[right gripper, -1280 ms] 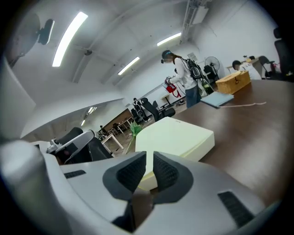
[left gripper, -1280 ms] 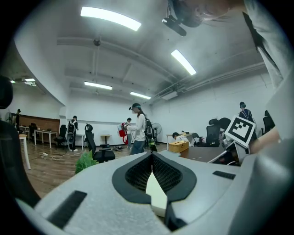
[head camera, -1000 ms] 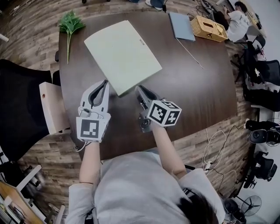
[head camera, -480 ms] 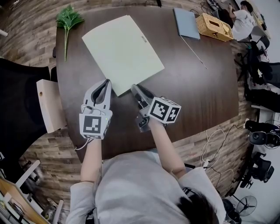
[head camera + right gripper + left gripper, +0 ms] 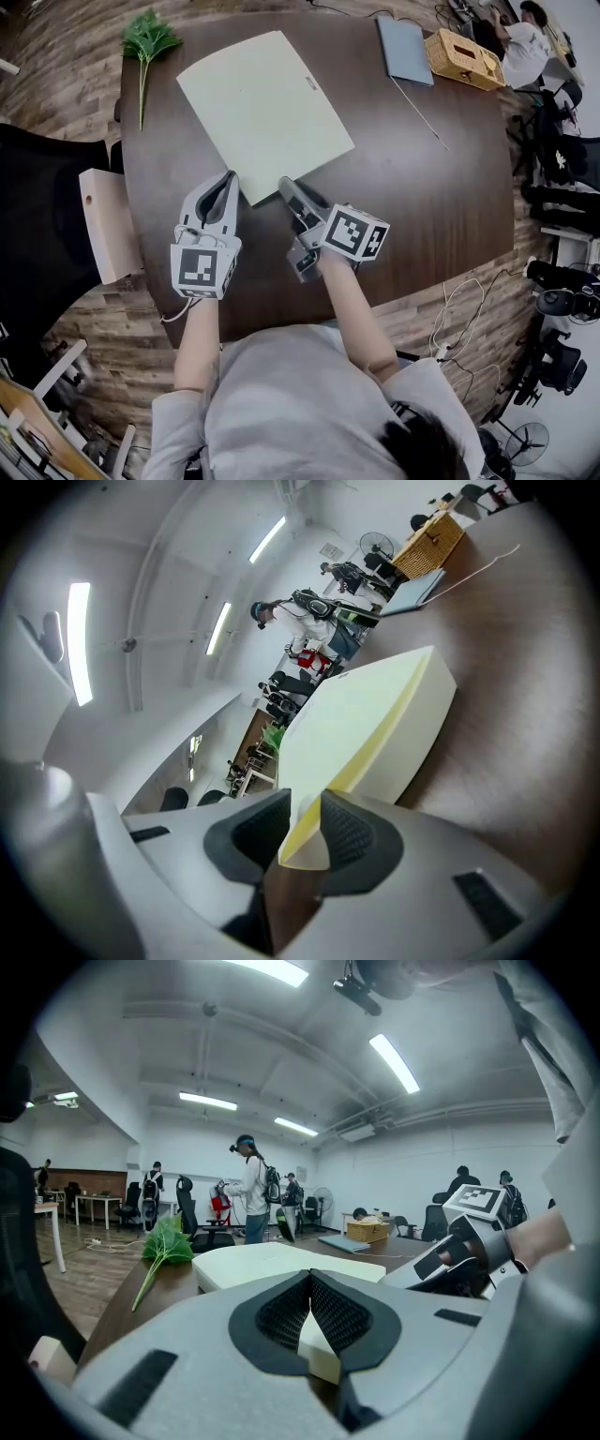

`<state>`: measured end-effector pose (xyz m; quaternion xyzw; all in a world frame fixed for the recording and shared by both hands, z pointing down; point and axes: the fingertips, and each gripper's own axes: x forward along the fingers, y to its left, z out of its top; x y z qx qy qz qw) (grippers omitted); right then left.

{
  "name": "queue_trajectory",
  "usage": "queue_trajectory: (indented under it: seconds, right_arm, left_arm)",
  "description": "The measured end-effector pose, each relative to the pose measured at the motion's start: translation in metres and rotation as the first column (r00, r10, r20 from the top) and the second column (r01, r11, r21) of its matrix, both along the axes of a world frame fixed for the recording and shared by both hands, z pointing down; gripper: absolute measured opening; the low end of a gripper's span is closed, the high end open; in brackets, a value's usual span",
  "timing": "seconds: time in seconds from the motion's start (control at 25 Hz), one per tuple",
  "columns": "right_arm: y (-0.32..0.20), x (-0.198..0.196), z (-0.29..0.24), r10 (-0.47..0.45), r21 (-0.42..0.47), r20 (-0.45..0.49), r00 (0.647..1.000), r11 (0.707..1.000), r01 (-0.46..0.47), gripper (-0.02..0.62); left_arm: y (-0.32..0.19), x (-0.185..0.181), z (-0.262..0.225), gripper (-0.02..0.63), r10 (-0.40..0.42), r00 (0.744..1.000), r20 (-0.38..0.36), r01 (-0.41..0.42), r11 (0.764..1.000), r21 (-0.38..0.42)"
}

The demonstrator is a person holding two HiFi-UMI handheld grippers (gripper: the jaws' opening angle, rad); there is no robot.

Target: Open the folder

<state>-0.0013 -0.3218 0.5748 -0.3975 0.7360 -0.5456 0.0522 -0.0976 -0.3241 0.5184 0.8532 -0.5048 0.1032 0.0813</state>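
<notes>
Folder (image 5: 265, 110) on table (image 5: 422, 206); sprig (image 5: 147, 42) left, basket (image 5: 462, 59) right.

folder (image 5: 265, 111): matt, smooth, pale | table (image 5: 422, 202): dark woodgrain, smooth | basket (image 5: 464, 58): woven wicker | floor (image 5: 56, 56): wood planks

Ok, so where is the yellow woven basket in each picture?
Head view: the basket sits top right, at the table's far edge.
Left gripper view: the basket is small, right of middle, beyond the folder.
Right gripper view: the basket is near the top right, tilted with the picture.
Shared landmark: the pale folder, which shows in all three.
</notes>
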Motion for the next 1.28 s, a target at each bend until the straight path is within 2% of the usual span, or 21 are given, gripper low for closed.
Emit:
queue_trajectory:
  seconds: [0.12, 0.28, 0.4, 0.56, 0.68, 0.8, 0.92, 1.04, 1.12, 1.28]
  right_arm:
    - [-0.001, -0.004, 0.001, -0.007, -0.013, 0.045, 0.999, 1.000, 0.007, 0.071]
    - [-0.007, -0.001, -0.003, 0.082, -0.015, 0.129, 0.988, 0.997, -0.081, 0.075]
    - [-0.013, 0.000, -0.004, 0.114, 0.003, 0.136, 0.984, 0.993, -0.115, 0.080]
    - [-0.018, -0.001, 0.001, 0.147, -0.020, 0.154, 0.977, 0.989, -0.145, 0.080]
    - [-0.019, -0.001, 0.005, 0.152, -0.017, 0.138, 0.979, 0.988, -0.151, 0.051]
    - [-0.020, 0.001, 0.008, 0.142, 0.020, 0.055, 0.988, 0.989, -0.144, 0.032]
    - [-0.021, 0.004, 0.010, 0.111, 0.100, -0.125, 0.986, 0.990, -0.099, 0.031]
    - [-0.022, 0.005, 0.007, 0.092, 0.176, -0.277, 0.956, 0.983, -0.044, 0.031]
    - [-0.023, 0.001, 0.001, 0.080, 0.240, -0.375, 0.924, 0.971, 0.013, 0.030]
    - [-0.024, -0.007, -0.015, 0.074, 0.307, -0.452, 0.889, 0.948, 0.078, 0.026]
  left_arm:
    - [0.001, 0.001, -0.001, 0.008, 0.001, 1.000, 0.002, -0.001, 1.000, 0.001]
    - [0.002, -0.001, -0.001, 0.008, 0.000, 1.000, 0.003, 0.000, 1.000, 0.000]
    - [0.002, -0.003, -0.002, 0.008, 0.002, 1.000, 0.006, -0.002, 1.000, 0.001]
    - [0.003, -0.004, -0.001, 0.008, 0.003, 1.000, 0.010, -0.003, 1.000, -0.002]
    - [0.005, -0.003, 0.000, 0.008, 0.006, 1.000, 0.014, -0.006, 1.000, -0.006]
    - [0.006, -0.006, 0.002, 0.008, 0.002, 1.000, 0.015, -0.002, 1.000, -0.011]
    - [0.006, -0.010, 0.000, 0.008, -0.007, 1.000, 0.016, 0.007, 1.000, -0.007]
    - [0.006, -0.015, -0.002, 0.008, -0.018, 1.000, 0.014, 0.018, 1.000, -0.004]
    - [0.007, -0.017, -0.003, 0.008, -0.023, 1.000, 0.014, 0.024, 1.000, -0.004]
    - [0.009, -0.021, -0.005, 0.008, -0.029, 1.000, 0.009, 0.029, 1.000, 0.003]
